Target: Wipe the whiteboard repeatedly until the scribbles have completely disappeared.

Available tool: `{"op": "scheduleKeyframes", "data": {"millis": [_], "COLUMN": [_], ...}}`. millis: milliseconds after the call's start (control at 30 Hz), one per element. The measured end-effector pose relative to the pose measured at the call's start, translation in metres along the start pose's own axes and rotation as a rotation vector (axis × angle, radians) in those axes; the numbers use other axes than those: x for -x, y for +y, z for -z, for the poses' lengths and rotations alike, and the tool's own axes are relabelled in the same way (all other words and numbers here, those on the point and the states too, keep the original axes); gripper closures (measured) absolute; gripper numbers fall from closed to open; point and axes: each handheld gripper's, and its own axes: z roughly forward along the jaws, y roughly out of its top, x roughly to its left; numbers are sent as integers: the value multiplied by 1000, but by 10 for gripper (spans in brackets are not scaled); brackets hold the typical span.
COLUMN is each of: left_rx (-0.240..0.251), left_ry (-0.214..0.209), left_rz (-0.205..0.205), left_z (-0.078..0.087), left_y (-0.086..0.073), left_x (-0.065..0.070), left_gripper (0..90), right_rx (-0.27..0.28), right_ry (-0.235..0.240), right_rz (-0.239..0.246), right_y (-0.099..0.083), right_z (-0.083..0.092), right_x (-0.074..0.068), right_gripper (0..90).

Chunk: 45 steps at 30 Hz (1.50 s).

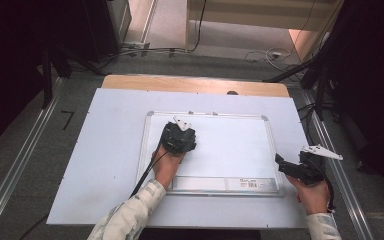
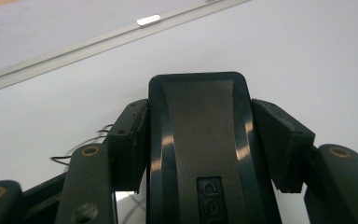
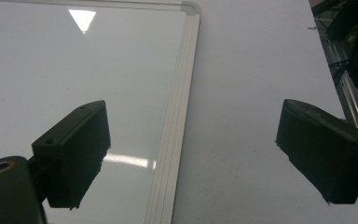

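A white whiteboard [image 1: 230, 145] with a silver frame lies flat on the table. My left gripper [image 1: 180, 132] stands over its left part, shut on a black board eraser [image 2: 200, 140]. Both pads [image 2: 130, 140] press the eraser's sides, and it rests on the whiteboard [image 2: 284, 56]. A thin dark scribble [image 2: 74, 151] shows on the board just left of the jaws. My right gripper [image 1: 283, 166] is held at the board's right edge, low over the table. In the right gripper view that gripper [image 3: 205, 149] is open and holds nothing, its jaws straddling the board's frame [image 3: 177, 116].
A pale sheet [image 1: 110, 150] covers the table, with a wooden strip [image 1: 195, 83] bare at the back. Metal rails [image 1: 25, 155] run along both sides. Cables [image 1: 260, 54] and dark stands [image 1: 325, 75] are on the floor beyond the table.
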Motion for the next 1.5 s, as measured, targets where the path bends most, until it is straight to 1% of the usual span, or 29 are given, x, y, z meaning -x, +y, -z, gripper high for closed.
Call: {"op": "scheduleKeyframes", "data": {"millis": [100,167,200,267,333,433,500,567,600,667,767,867,1000,1067,1100,1133,1167,1233,1300,1400,1500], "left_rx": [3,4,5,6,11,8,1,-1,0,-1,0,-3,-4,-6,-4,1,0,3,-5,-18,-24], "left_ry": [-24,-34,-36,-44,-33,-10,2,11,10,20,4,-19,-50,-50,-61,-57,-47,-26,-11,-1,19], "left_rz": [-19,-42,-46,-35,-35,-16,-11,-6,-2,0,-3,-31,-66,-87,-81,-73,-70,-42,-27,5,27], "left_z": [3,5,5,6,9,13,16,18,19,18,18,18,16,15,14,13,12,9,8,6,4], "left_y": [-3,-4,-4,-6,-8,-12,-15,-17,-17,-17,-17,-17,-14,-13,-13,-13,-12,-10,-8,-5,-4], "left_x": [10,14,14,10,5,-12,-22,-28,-28,-26,-20,-9,8,11,9,7,4,-6,-17,-31,-42], "left_gripper": [410,410,410,409,408,407,406,406,406,408,412,412,412,412,410,411,411,411,411,411,407], "right_rx": [1,-1,-1,-1,1,-1,-2,-1,-2,-1,-2,-4,-3,-4,-3,-1,-2,-3,-1,-2,-1], "right_ry": [1,2,2,1,0,-1,-2,-2,-3,-2,-2,-4,-2,0,-1,-2,-1,-2,-1,-2,-3], "right_rz": [4,4,4,-2,0,-1,-1,-1,-1,1,5,0,6,7,8,7,6,4,3,1,2], "right_y": [0,0,0,0,0,-1,-1,-1,-1,-1,-1,-1,0,0,0,0,0,0,-1,-1,-1], "right_z": [0,0,-1,0,0,0,1,1,1,1,1,0,0,0,0,0,0,1,1,1,1], "right_x": [-1,0,0,0,1,1,2,1,1,-1,-1,0,-2,-2,-2,-1,-1,0,0,1,1], "right_gripper": [84,84,84,84,84,84,84,84,84,84,84,84,84,84,84,84,84,84,84,84,84]}}
